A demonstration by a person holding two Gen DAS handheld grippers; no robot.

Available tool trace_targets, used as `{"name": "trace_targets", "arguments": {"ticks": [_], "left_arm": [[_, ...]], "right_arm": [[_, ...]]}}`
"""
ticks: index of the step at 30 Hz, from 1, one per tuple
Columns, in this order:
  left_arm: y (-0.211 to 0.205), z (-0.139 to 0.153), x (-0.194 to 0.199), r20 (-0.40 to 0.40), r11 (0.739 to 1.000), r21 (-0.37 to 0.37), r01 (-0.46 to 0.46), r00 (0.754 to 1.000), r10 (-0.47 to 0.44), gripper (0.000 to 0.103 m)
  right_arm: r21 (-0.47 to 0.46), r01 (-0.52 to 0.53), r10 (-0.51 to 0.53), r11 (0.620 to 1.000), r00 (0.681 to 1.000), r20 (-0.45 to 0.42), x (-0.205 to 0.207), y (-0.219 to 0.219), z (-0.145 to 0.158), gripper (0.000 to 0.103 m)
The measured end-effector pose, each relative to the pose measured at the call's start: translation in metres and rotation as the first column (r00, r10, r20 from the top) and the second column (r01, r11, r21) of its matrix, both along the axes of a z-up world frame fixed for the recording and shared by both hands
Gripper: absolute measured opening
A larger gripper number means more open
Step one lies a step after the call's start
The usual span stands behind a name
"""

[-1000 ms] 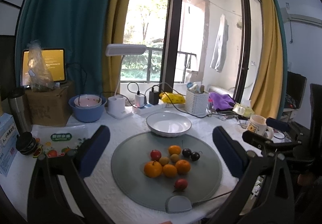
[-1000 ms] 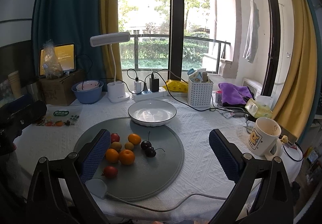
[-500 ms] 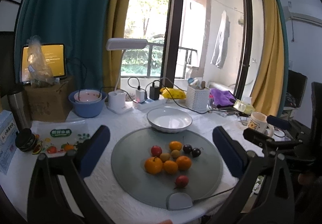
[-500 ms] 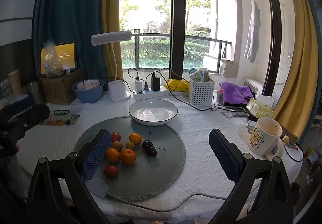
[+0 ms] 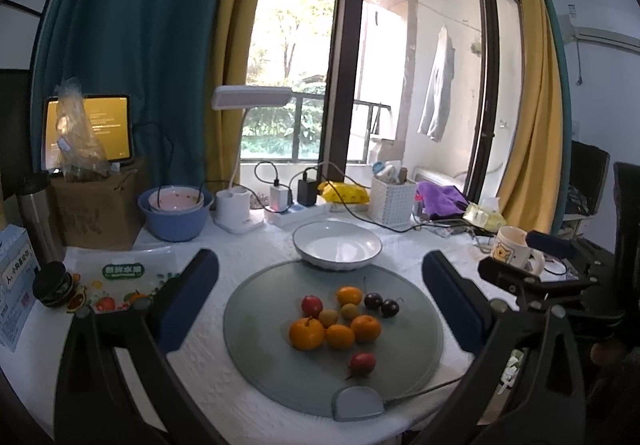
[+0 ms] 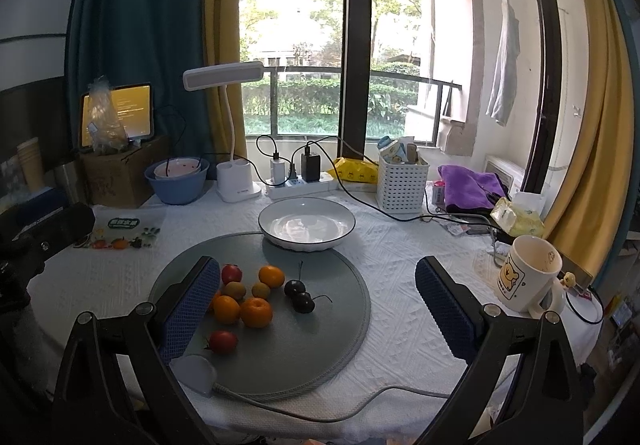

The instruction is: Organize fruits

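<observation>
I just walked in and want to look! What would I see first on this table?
First, the bright pile of fruits in the middle of the round grey mat. Just behind it sits an empty white bowl, and a bear mug stands off to the right.

Little can be read. A green label (image 5: 122, 271) with white Chinese characters sits on a fruit-printed plastic sheet (image 5: 120, 285) at the lower left of the left wrist view; the characters are too blurred to make out. At the far left edge, a light blue box (image 5: 14, 281) carries dark Chinese print, also unclear. The tablet screen (image 6: 128, 109) at the left of the right wrist view shows lines of pale text on yellow, too small to read. The mug (image 6: 528, 273) at the right bears only a cartoon bear picture.
</observation>
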State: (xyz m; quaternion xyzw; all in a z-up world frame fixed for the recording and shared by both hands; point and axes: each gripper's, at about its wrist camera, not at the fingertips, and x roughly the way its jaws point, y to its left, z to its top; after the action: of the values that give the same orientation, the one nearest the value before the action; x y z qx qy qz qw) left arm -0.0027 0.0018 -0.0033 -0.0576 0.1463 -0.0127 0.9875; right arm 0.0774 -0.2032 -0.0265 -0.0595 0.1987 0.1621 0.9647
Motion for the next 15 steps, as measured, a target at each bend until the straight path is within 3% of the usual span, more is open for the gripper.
{"name": "trace_targets", "arguments": {"ticks": [15], "left_arm": [[0.0013,0.0000,-0.0015,0.013,1.000,0.002,-0.005,1.000,0.005,0.102]], "right_arm": [[-0.002,-0.003,0.003,1.000,1.000,-0.003,0.0001,0.0017,-0.0006,0.101]]}}
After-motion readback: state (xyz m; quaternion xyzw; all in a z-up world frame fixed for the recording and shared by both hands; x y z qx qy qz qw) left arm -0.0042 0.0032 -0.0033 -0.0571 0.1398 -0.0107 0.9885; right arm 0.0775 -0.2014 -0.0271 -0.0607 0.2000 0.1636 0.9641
